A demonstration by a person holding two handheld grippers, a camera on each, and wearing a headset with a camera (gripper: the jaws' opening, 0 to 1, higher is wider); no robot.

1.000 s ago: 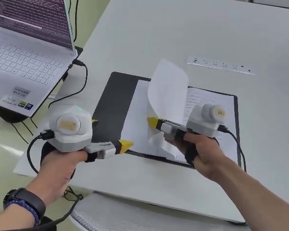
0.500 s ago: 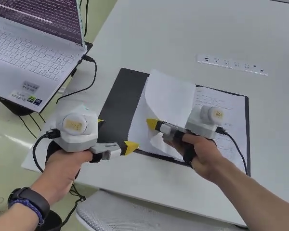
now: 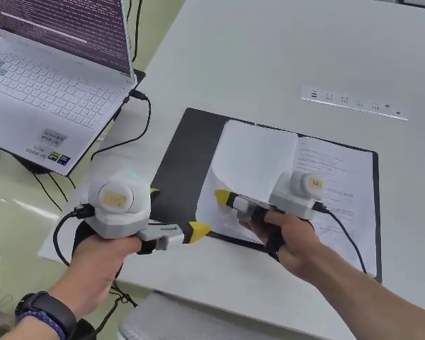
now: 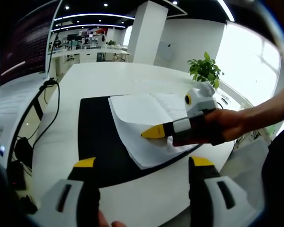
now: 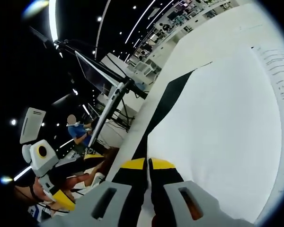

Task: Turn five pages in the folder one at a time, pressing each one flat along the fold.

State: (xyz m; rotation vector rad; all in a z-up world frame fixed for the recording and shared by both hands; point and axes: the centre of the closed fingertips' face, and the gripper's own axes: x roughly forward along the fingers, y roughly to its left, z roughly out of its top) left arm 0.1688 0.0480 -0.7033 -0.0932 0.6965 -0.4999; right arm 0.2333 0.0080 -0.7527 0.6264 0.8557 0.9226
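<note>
A black folder (image 3: 178,166) lies open on the white table, with printed sheets (image 3: 340,180) on its right half. A blank white page (image 3: 258,159) arches low over the fold, leaning left. My right gripper (image 3: 224,197) is shut on that page's lower left edge; in the right gripper view its yellow tips (image 5: 148,164) meet on the page (image 5: 217,123). My left gripper (image 3: 196,230) hovers open at the folder's near edge, touching nothing. In the left gripper view its jaws (image 4: 143,163) stand wide apart before the black cover (image 4: 97,142), and the right gripper (image 4: 154,133) rests on the page (image 4: 139,111).
An open laptop (image 3: 49,85) sits at the far left with a black cable (image 3: 131,134) trailing toward the folder. A white power strip (image 3: 354,104) lies beyond the folder. The table's near edge (image 3: 198,280) runs just below both grippers.
The held page has come down from nearly upright to a low arch leaning left over the fold. The right gripper kept its hold; the left stayed open nearby.
</note>
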